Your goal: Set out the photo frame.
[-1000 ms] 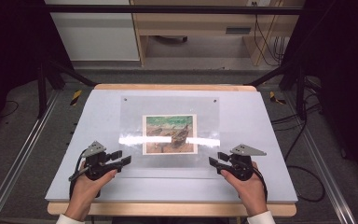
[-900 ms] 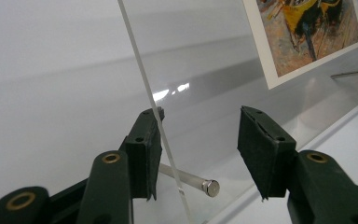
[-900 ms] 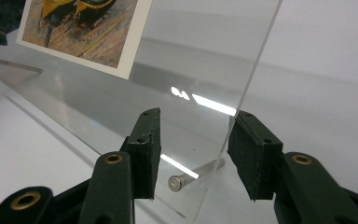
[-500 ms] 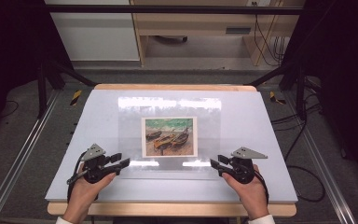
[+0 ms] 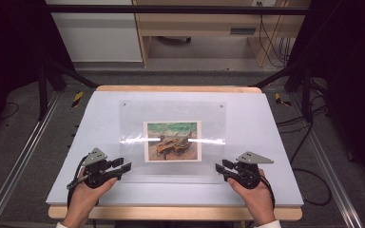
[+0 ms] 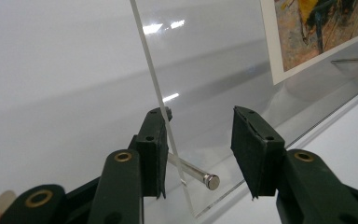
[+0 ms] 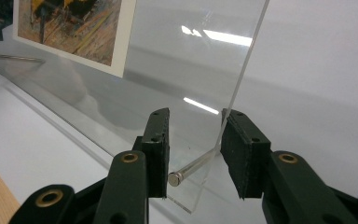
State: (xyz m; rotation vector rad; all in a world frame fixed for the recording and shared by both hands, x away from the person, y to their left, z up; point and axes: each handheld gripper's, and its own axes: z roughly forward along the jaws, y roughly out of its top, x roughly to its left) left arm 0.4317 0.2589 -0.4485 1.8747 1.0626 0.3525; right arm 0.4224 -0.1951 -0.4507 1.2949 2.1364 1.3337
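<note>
Gleaming metal pin (image 6: 193, 171) behind acrylic sheet (image 6: 205, 70)

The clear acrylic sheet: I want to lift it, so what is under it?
Under the clear acrylic sheet lies a painting print of boats, on the white table. A metal pin sticks out near a corner. The print's back is hidden.

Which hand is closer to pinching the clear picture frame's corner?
Probably the right. Both pairs of fingers have just been closing around a frame corner and its metal peg, but the right gripper stands nearer peg and sheet edge; the left gripper has a wider gap.
</note>
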